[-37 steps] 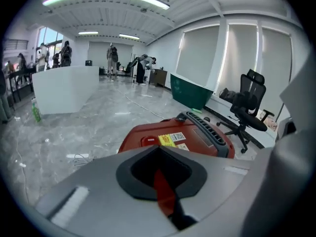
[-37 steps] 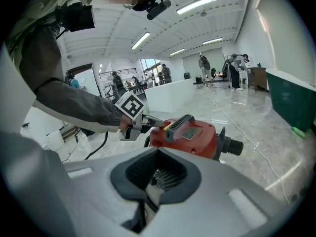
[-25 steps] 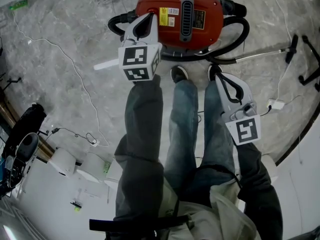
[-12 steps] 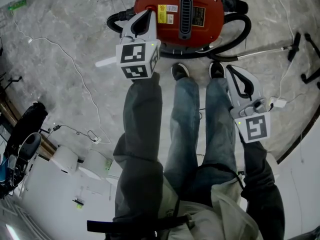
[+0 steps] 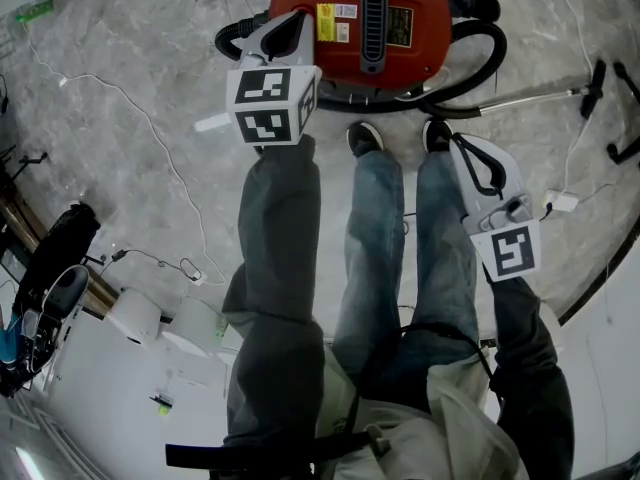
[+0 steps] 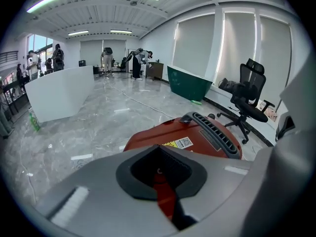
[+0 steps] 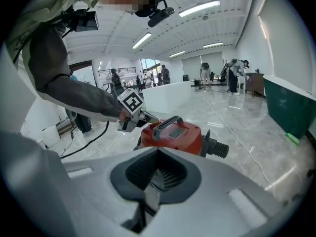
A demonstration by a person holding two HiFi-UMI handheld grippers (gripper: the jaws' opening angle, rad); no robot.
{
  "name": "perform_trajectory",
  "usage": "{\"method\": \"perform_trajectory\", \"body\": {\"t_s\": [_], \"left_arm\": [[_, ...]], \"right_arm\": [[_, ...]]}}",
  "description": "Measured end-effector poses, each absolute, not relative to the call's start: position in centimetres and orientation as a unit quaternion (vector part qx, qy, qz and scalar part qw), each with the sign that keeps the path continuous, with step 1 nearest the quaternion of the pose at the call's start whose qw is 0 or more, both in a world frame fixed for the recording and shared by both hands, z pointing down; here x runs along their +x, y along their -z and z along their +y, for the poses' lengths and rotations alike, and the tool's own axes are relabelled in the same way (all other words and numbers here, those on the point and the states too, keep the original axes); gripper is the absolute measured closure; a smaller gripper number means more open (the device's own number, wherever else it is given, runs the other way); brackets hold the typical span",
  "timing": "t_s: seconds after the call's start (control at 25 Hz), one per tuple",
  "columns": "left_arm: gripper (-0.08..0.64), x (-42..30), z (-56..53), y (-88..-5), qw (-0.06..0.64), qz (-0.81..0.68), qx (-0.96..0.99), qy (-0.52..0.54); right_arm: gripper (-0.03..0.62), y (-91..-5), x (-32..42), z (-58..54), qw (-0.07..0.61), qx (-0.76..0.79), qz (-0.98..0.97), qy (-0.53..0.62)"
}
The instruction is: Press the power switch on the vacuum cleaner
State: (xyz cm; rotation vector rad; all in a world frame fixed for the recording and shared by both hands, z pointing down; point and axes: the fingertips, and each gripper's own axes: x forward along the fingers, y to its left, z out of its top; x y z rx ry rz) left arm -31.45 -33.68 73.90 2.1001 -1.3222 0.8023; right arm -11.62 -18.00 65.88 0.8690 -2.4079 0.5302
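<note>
The red vacuum cleaner (image 5: 372, 28) stands on the floor straight ahead, with a black grille handle along its top and yellow labels beside it. I cannot make out its power switch. My left gripper (image 5: 288, 30) hovers over the vacuum's left edge, jaws shut and holding nothing; whether it touches the body is unclear. In the left gripper view the vacuum cleaner (image 6: 197, 132) lies just past the left gripper (image 6: 159, 152). My right gripper (image 5: 462, 150) hangs lower, beside the right leg, also shut and holding nothing. The right gripper view shows the vacuum cleaner (image 7: 174, 132) and the left gripper (image 7: 132, 107) at it.
A black hose (image 5: 482, 60) loops round the vacuum's right side, and a metal wand (image 5: 530, 98) runs right toward a chair base (image 5: 625, 118). White cables (image 5: 130, 118) trail over the marble floor. The person's shoes (image 5: 362, 138) stand just before the vacuum. White counter (image 5: 100, 388) at lower left.
The left gripper has crept forward over the vacuum's left edge. The right gripper has drifted right and slightly forward. The feet have shuffled closer to the vacuum.
</note>
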Motion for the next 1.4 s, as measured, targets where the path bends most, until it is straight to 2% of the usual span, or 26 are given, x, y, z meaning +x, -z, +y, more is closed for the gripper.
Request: {"method": "perform_trajectory", "body": {"t_s": [0.44, 0.52, 0.68, 0.8, 0.92, 1.08, 1.4], "left_arm": [[0.555, -31.4, -34.0, -73.9, 0.301, -0.472, 0.785, -0.267], [0.555, -30.9, -33.6, -73.3, 0.282, -0.474, 0.797, -0.246], [0.555, -28.1, -31.6, -68.2, 0.189, -0.465, 0.844, -0.19], [0.555, -26.8, -28.2, -64.7, 0.18, -0.482, 0.841, -0.167], [0.555, -26.1, -23.1, -60.9, 0.21, -0.509, 0.824, -0.135], [0.555, -24.6, -15.7, -55.0, 0.245, -0.541, 0.797, -0.111], [0.555, -21.5, -5.9, -44.7, 0.239, -0.625, 0.736, -0.097]], "right_arm": [[0.591, -65.5, -12.6, -15.5, 0.26, 0.303, -0.893, -0.207], [0.591, -65.4, -12.4, -15.3, 0.261, 0.304, -0.892, -0.21], [0.591, -64.8, -10.6, -14.4, 0.264, 0.291, -0.896, -0.208], [0.591, -64.0, -6.4, -13.0, 0.284, 0.284, -0.893, -0.203], [0.591, -62.1, -0.2, -12.0, 0.296, 0.314, -0.873, -0.225], [0.591, -58.1, 8.4, -11.3, 0.319, 0.336, -0.864, -0.197], [0.591, -51.5, 19.3, -5.7, 0.33, 0.359, -0.85, -0.197]]}}
